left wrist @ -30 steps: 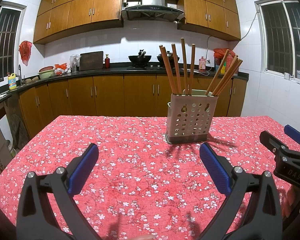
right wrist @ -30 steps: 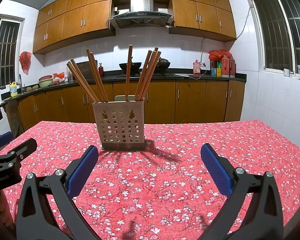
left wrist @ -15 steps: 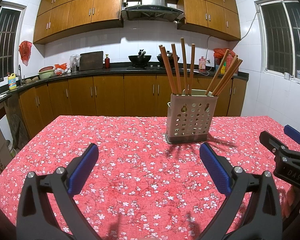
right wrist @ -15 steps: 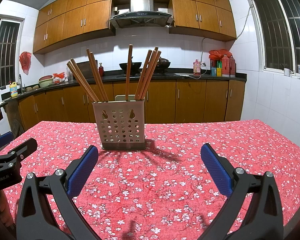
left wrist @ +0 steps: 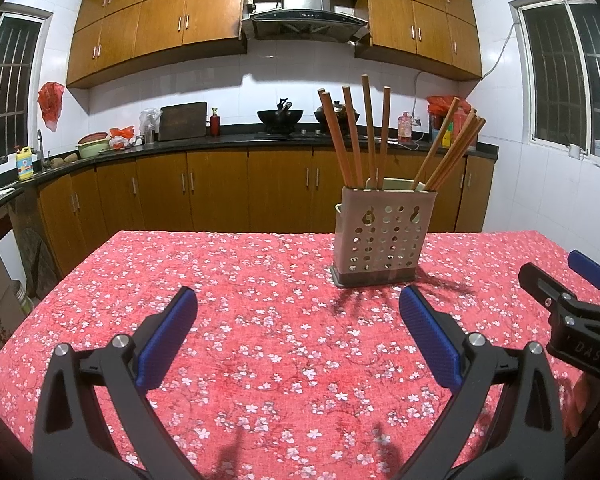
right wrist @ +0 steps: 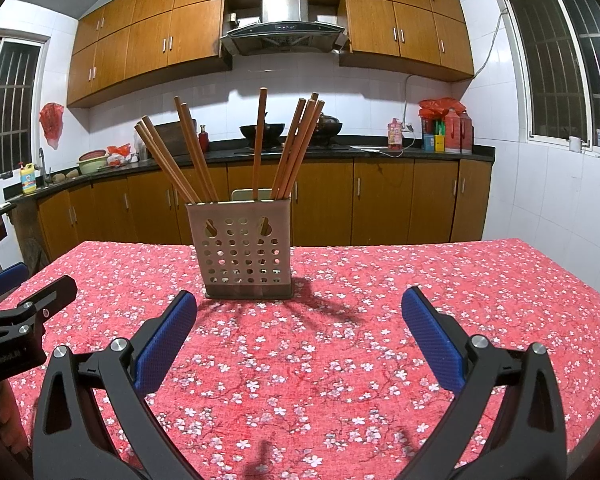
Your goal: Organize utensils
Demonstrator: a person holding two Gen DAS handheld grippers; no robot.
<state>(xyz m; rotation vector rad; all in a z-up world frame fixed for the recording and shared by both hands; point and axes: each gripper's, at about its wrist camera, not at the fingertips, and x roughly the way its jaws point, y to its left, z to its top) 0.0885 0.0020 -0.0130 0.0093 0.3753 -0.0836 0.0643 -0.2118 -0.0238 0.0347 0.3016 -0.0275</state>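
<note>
Nothing moved; both grippers' fingers [left wrist: 168,332] apart, chopsticks' [right wrist: 260,140] bottoms hidden in holder [right wrist: 246,250].

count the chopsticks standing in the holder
9 chopsticks, all in the perforated holder. Seen from the right wrist view, four lean left, one stands near upright mid-holder, four lean right. Overlaps may hide another.

In the left wrist view, the letters "DAS" stand in pale print on the black body of the right hand-held gripper [left wrist: 572,280], to the right of the perforated utensil holder [left wrist: 384,236]. In the right wrist view, small pale print on the left hand-held gripper [right wrist: 28,284], left of the holder, looks like "GenRobot.AI", though too small to be sure.
</note>
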